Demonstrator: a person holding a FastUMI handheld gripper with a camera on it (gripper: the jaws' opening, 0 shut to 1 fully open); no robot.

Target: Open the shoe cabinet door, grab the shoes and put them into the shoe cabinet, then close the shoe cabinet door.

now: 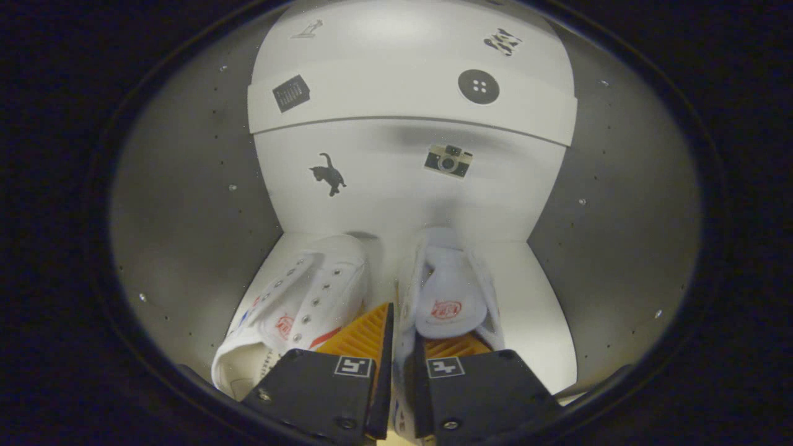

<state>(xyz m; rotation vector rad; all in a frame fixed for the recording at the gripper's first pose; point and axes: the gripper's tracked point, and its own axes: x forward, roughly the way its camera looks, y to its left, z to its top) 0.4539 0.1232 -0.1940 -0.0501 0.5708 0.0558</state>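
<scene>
Jaws (401, 347) clamp the side wall of the right shoe (449, 297) inside the cabinet (186, 217); the left shoe (297, 310) lies beside it on the shelf (539, 310).

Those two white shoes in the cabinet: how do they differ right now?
The left shoe lies free, tipped on its side, eyelets and lace panel showing. The right shoe sits upright, its insole showing, and the gripper has its jaws pinched on that shoe's side wall. Both are white canvas with a red logo.
</scene>
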